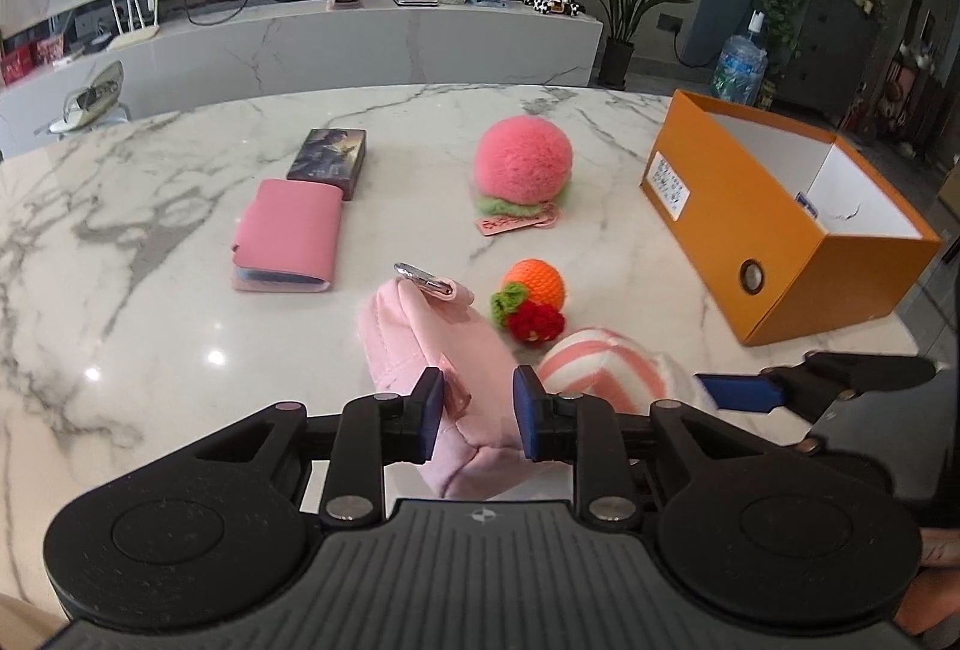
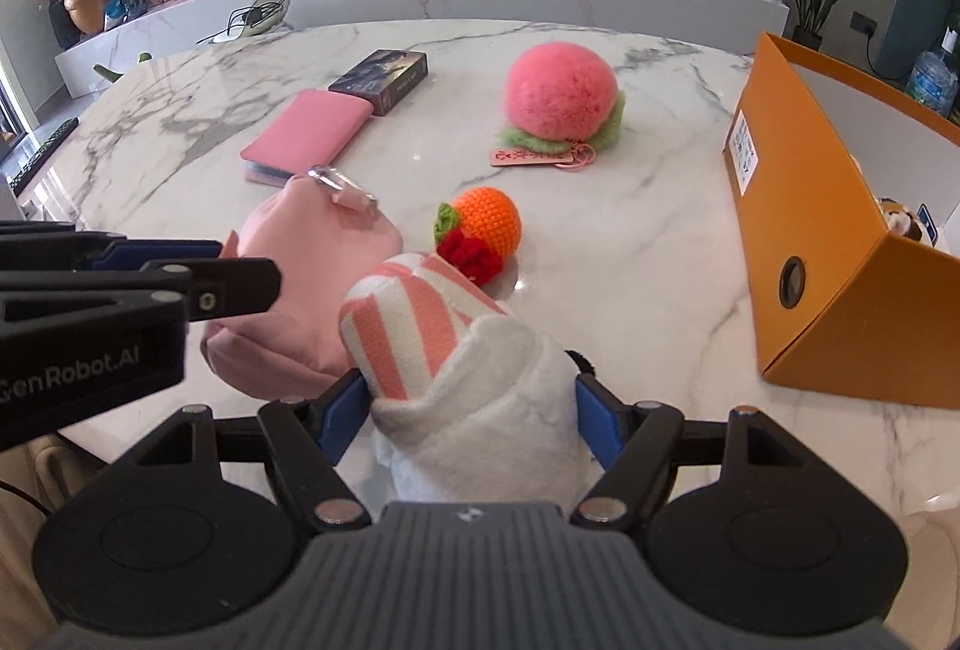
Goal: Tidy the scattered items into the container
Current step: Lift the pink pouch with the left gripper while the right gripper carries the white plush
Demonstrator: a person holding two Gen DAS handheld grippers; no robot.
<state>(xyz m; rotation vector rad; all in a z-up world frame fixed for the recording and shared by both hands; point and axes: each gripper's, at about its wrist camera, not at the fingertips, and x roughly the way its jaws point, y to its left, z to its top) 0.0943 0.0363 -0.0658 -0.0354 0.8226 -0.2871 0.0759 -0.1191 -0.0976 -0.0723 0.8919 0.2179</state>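
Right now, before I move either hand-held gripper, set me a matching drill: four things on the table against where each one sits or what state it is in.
Things:
1. pink pouch
2. striped plush
3. crochet orange
4. pink wallet

Places or states:
A. lying free on the marble, beside the dark card box
B. between the fingers of the left hand-held gripper
C. free on the table, between the fluffy peach and the two held items
D. between the fingers of the right hand-held gripper

Pairs: 1-B, 2-D, 3-C, 4-A
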